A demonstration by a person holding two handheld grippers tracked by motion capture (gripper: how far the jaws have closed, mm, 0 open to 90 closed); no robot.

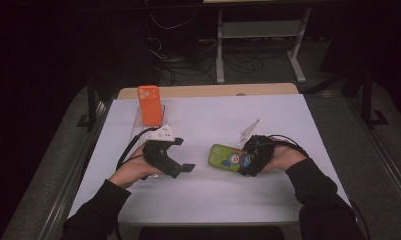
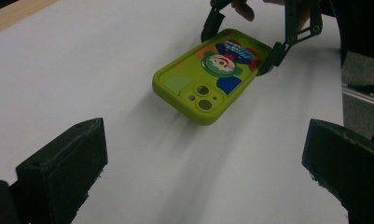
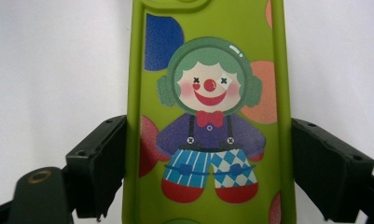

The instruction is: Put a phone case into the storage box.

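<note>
**Right gripper clamps the green case; left gripper wide and empty**

The right gripper [image 1: 249, 161] has its jaws pressed against the two long edges of the green case [image 1: 228, 158], near the end away from the camera holes. In the right gripper view the black pads [image 3: 100, 163] sit flush on both sides of the case [image 3: 210, 116], whose back shows a clown print. The left gripper view shows the case [image 2: 208, 74] tilted, its camera end raised off the white table [image 2: 82, 70].

The left gripper [image 1: 180, 155] lies near the case, apart from it, jaws spread wide with nothing between them. An orange phone [image 1: 149, 105] stands upright on a clear stand at the far left of the table [image 1: 268, 115].
</note>
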